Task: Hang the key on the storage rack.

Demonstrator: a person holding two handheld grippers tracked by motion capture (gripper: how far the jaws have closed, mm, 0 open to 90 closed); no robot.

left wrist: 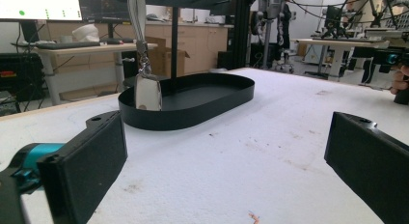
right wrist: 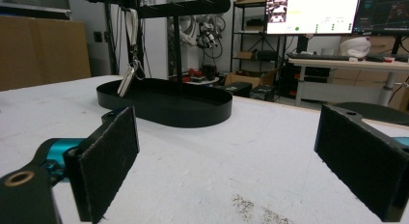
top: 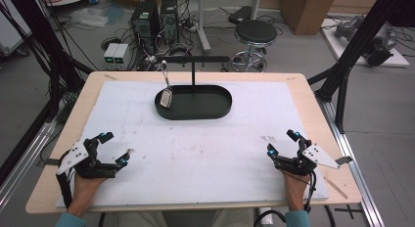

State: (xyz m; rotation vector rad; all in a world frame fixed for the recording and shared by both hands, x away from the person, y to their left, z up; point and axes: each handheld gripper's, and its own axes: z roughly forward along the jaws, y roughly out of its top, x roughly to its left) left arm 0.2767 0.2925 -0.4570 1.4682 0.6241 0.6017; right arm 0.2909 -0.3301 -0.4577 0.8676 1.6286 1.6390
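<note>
Left tongs (top: 111,149): seen in the high view at the near left of the surface (top: 205,148), jaws spread wide, nothing between them. Held from below by the left hand (top: 87,184). In the left gripper view the two black pads stand well apart at either edge, with bare white covering between.

Right tongs (top: 282,143): seen at the near right of the surface, jaws likewise spread and empty, held by the right hand (top: 295,184). A grey three-cornered plate is carried on each of the tongs. The two are well apart from one another, each resting low on or just over the white covering; contact cannot be told.

Black oval tray (top: 215,109): placed at the far middle of the surface, long axis running left to right across the table. From its far side a black post rises, topped by a horizontal bar (top: 195,59), also left to right.

Metal key-fob-like piece (top: 166,98): hung from the left end of the bar on a strap and clasp. Long axis is near vertical, lower end pointing down into the left end of the tray. In the right gripper view (right wrist: 126,80) it is seen tilted slightly. Whether its lower end touches the tray floor cannot be told.

Faint stains are noted on the white covering.
</note>
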